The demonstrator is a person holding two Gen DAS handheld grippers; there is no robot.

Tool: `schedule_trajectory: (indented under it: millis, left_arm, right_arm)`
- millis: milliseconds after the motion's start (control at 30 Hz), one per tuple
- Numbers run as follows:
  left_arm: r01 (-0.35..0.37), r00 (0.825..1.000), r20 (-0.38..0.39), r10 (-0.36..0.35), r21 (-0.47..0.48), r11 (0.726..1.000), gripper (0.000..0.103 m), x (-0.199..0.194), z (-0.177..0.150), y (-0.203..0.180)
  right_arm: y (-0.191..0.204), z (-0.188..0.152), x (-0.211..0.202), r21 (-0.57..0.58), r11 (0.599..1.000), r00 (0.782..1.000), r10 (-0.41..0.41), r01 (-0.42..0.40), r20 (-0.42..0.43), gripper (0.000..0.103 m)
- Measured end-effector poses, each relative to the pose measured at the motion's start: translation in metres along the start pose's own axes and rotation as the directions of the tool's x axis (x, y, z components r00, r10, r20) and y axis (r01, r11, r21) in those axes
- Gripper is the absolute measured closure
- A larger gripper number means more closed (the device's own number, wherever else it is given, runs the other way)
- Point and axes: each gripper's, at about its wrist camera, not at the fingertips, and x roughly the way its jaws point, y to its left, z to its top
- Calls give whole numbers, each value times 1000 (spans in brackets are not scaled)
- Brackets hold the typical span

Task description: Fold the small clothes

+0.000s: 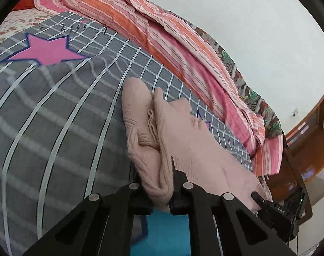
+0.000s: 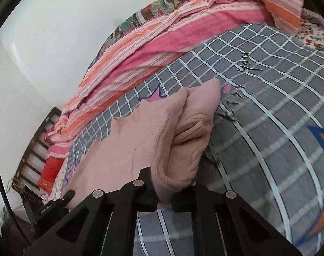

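Note:
A small pale pink knitted garment (image 1: 183, 140) lies bunched on the grey checked bedcover (image 1: 65, 117). My left gripper (image 1: 156, 183) is shut on the garment's near edge, which is folded between the fingers. In the right wrist view the same garment (image 2: 140, 132) is doubled over, and my right gripper (image 2: 165, 189) is shut on its thick near edge. The right gripper (image 1: 268, 204) shows in the left wrist view at the garment's right side; the left gripper (image 2: 57, 202) shows at the lower left of the right wrist view.
A pink and orange striped quilt (image 1: 162, 42) is heaped along the far side of the bed against a white wall (image 1: 258, 21). The bedcover (image 2: 268, 128) carries pink and orange star prints. A wooden cabinet (image 1: 311, 132) stands right; a bed frame (image 2: 33, 149) shows left.

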Motion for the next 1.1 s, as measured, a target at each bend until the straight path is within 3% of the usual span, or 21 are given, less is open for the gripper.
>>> schedule_trajectory:
  millis: [133,200,267,333,367,533,667,867,933,967,1000,1033,1100]
  left_arm:
    - [-17,999,-27,18,51,999,92,-17,-24,-2]
    - [-37,998,-55,42,83,996,89,-22,-29,-3]
    - [-74,995,-52,81,124,989,77,-34,-33,-2]
    - [-102,994,-12,106,162,982,57,-50,-33,-1]
    - [-102,995,12,102,178,979,54,-57,-32,0]
    - [-48,999,4,48,231,972,53,-63,-21,-8]
    - [-41,998,-31,50,234,971,53,-48,-17,-8]
    - [-1,996,-86,21,221,975,59,-29,-20,-9]
    - [-3,994,-108,28,218,976,69,-22,-21,-10]
    - [-4,993,-111,28,211,977,73,-20,-22,-9]
    - [-1,993,-112,24,206,979,83,-18,-22,-8]
    - [6,993,-114,18,202,979,96,-18,-23,-7]
    - [18,995,-96,0,186,982,96,-24,-24,-2]
  right_arm:
    - [-5,-23,-20,-48,998,999,-35,34,-21,94]
    - [-6,-32,-25,-103,992,995,-83,77,-58,86]
    - [-10,-37,-36,-158,982,992,-111,100,-62,80]
    - [-13,-41,-52,-206,970,990,-137,130,-22,73]
    - [-14,-42,-63,-235,960,988,-153,152,15,72]
    - [-4,-39,-70,-330,930,987,-149,160,60,69]
    - [9,-38,-49,-376,915,989,-143,146,35,69]
    - [4,-34,-27,-296,949,993,-116,109,-6,69]
    - [3,-31,-25,-271,958,995,-101,92,-21,69]
    - [3,-30,-24,-264,960,995,-100,90,-22,76]
    - [3,-30,-24,-263,961,995,-100,90,-26,87]
    - [4,-30,-24,-266,959,994,-105,94,-28,91]
    - [6,-31,-30,-281,956,996,-94,89,-7,96]
